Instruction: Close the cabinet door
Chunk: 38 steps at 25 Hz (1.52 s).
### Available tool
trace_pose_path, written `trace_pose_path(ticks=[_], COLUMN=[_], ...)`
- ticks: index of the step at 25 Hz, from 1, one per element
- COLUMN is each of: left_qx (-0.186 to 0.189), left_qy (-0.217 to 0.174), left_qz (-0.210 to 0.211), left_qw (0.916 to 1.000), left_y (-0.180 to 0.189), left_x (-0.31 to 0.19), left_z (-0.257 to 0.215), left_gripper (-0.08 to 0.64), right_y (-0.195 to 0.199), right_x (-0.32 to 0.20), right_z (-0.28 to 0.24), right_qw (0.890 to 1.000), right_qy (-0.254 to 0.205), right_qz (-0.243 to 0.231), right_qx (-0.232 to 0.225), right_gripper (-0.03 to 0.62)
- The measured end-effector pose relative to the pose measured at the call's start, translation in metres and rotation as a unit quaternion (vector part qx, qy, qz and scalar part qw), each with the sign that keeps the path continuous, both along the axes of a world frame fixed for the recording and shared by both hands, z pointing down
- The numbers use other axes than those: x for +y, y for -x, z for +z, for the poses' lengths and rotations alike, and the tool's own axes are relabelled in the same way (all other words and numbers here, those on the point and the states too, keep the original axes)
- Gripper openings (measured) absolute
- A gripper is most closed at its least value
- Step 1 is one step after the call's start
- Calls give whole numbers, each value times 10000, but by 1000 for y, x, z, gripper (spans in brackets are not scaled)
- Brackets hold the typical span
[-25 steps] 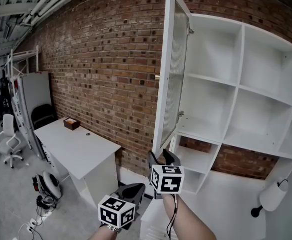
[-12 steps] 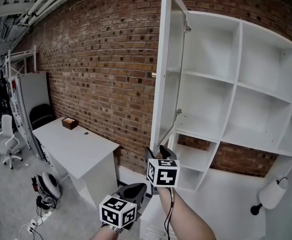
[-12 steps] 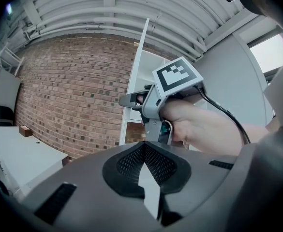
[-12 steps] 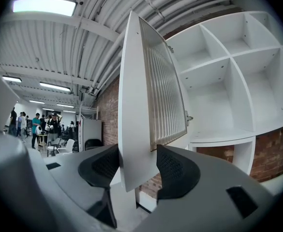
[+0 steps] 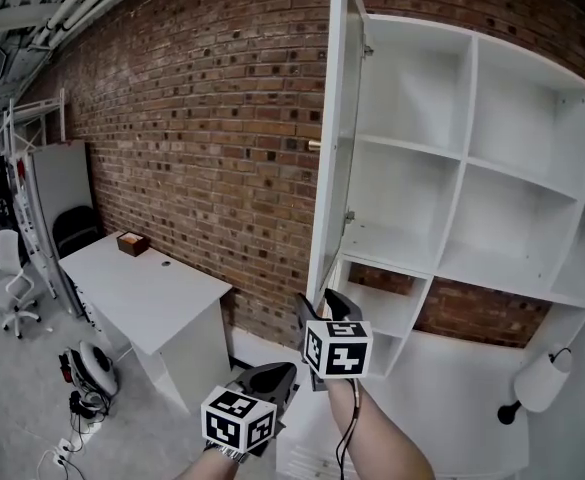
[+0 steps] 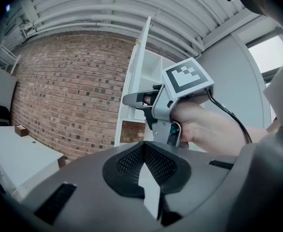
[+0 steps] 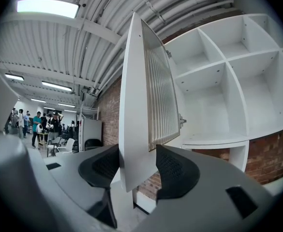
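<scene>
The tall white cabinet door (image 5: 324, 168) with a ribbed glass panel stands open, nearly edge-on to me, hinged to the white open-shelf cabinet (image 5: 469, 158). A small brass knob (image 5: 314, 145) sticks out of its free edge. My right gripper (image 5: 317, 311) is at the door's lower corner. In the right gripper view the door (image 7: 136, 95) edge sits between the two black pads (image 7: 102, 166), and both press on it, so the right gripper (image 7: 136, 168) is shut on it. My left gripper (image 5: 277, 376) hangs lower left, shut and holding nothing; its own view shows the right gripper (image 6: 134, 99) against the door (image 6: 134, 76).
A brick wall (image 5: 202, 118) runs behind the door. A white desk (image 5: 142, 293) with a small brown box (image 5: 132, 243) stands at the left, office chairs (image 5: 17, 268) and floor clutter (image 5: 87, 373) beyond. A white roll-like object (image 5: 540, 383) sits low right. People stand far off (image 7: 39, 124).
The door now looks more edge-on, with less of its glass face showing. My right gripper stays at the door's lower corner; the left gripper has barely moved.
</scene>
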<state>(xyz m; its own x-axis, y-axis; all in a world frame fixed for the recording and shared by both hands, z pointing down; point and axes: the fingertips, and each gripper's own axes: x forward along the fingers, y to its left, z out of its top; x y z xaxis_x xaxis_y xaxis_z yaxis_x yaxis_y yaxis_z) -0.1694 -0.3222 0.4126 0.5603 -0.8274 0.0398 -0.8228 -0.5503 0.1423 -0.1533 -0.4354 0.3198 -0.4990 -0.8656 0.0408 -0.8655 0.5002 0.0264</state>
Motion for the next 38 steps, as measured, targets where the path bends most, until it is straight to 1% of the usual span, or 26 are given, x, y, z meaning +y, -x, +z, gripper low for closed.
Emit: trace_pose_path(ticks=[5,8,10,11,12,15,19,22,31,38], left_qx=[-71,-117,-153,-167,-175,-178,-203,-215,-182,-122], left_qy=[-21,-23,-16,-14,-12,3,43,74,94,112], left_qz=[214,378,492,547,596,706,819,844,837,814], left_qw=[9997,9992,9987,9984,9981,9973,9964,9962,9963,9965], left_y=[-39,-58,-71,-77,-83,-98,-117,-125,-146,-157], left_x=[-2,-3,-2,-2,-1,1,-2,-7,-24,-38], left_z=[-3,-1,0,0,0,1,5,6,6,6], left_gripper=[8,8,8,6,8,8,8,6,8,6], right_y=[-41,-66,-87,-98,-110,-145,-179,-190,-230,-250], right_x=[3,4,4,4,2,-5,-18,-23,-50,-71], right_z=[-1,-2,-3,-4,-5,-6,-8,-10,-10,-12], right_qw=[10000,9999,9995,9990,9983,9968,9960,9965,9962,9977], right_qy=[8,-21,-93,-134,-157,-134,-98,-119,-63,-75], right_qz=[35,139,309,428,554,783,885,833,869,666], right_qx=[-25,-45,-42,-32,-20,-24,-56,3,-90,-49], right_gripper=[241,236,197,165,113,91,91,92,117,133])
